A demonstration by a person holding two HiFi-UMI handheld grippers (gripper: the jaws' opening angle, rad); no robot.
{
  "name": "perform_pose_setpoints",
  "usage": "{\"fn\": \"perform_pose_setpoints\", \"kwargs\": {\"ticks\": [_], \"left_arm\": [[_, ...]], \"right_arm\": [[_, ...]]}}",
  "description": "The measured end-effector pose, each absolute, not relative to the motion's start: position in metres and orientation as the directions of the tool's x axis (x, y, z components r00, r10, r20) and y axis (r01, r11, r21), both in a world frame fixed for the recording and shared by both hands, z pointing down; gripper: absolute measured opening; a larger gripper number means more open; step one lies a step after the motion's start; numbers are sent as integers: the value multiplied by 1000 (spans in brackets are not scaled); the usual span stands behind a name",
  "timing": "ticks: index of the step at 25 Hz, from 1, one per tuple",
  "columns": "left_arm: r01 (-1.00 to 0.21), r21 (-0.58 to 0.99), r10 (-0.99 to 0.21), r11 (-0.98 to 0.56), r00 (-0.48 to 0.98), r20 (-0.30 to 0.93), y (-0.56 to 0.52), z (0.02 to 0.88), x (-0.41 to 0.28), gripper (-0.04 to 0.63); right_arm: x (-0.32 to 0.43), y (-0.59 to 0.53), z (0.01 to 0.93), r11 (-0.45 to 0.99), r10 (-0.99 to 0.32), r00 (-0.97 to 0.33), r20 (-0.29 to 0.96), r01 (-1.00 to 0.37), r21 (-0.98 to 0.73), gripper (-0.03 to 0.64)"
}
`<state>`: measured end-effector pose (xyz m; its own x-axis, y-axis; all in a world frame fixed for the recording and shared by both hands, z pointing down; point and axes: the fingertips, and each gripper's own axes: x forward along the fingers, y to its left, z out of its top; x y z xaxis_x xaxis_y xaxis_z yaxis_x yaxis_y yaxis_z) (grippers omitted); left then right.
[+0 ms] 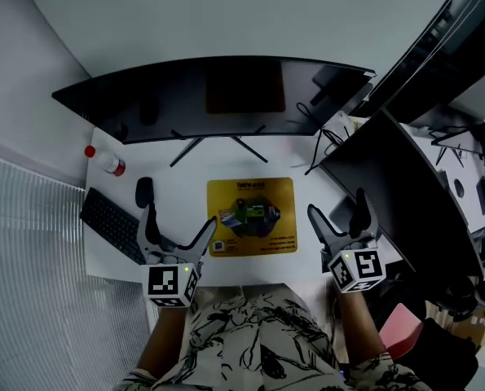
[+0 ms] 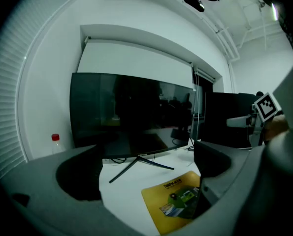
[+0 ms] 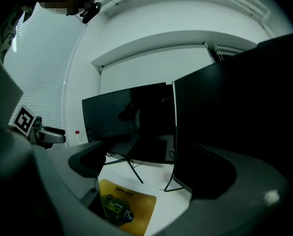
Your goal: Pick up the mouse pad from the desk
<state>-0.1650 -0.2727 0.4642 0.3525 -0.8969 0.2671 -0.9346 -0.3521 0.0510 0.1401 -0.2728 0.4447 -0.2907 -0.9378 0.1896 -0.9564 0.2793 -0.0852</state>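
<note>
White desk (image 1: 181, 195); yellow mouse pad (image 1: 252, 216) flat ctr; monitor (image 1: 218, 96) behind; blinds (image 2: 11, 122) L

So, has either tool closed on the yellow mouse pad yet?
No, the mouse pad lies flat on the desk, and the left tool and right tool stand open.

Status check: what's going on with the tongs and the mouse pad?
Left tongs open, empty. Right tongs open, empty. Mouse pad flat on desk, not gripped. Mouse, keyboard left of it.

The yellow mouse pad (image 1: 252, 216), printed with a colourful picture, lies flat on the white desk (image 1: 307, 255).
</note>
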Motion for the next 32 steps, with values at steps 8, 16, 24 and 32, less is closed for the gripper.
{"fn": "perform_pose_setpoints", "kwargs": {"ticks": [8,16,24,32], "left_arm": [[-935,113,-859,-336,353,371,-294,521,-152,554],[-938,114,-820,-327,342,458,-317,573,-137,554],[-944,98,-776,-314,315,546,-333,625,-133,554],[-946,141,-703,-292,312,639,-343,684,-129,552]], "right_arm": [[134,-295,515,320,-882,-353,312,-935,-152,528],[122,-322,586,347,-819,-385,425,-923,-166,528],[121,-345,643,339,-760,-374,532,-926,-166,528],[111,-359,689,327,-706,-359,610,-930,-167,526]]}}
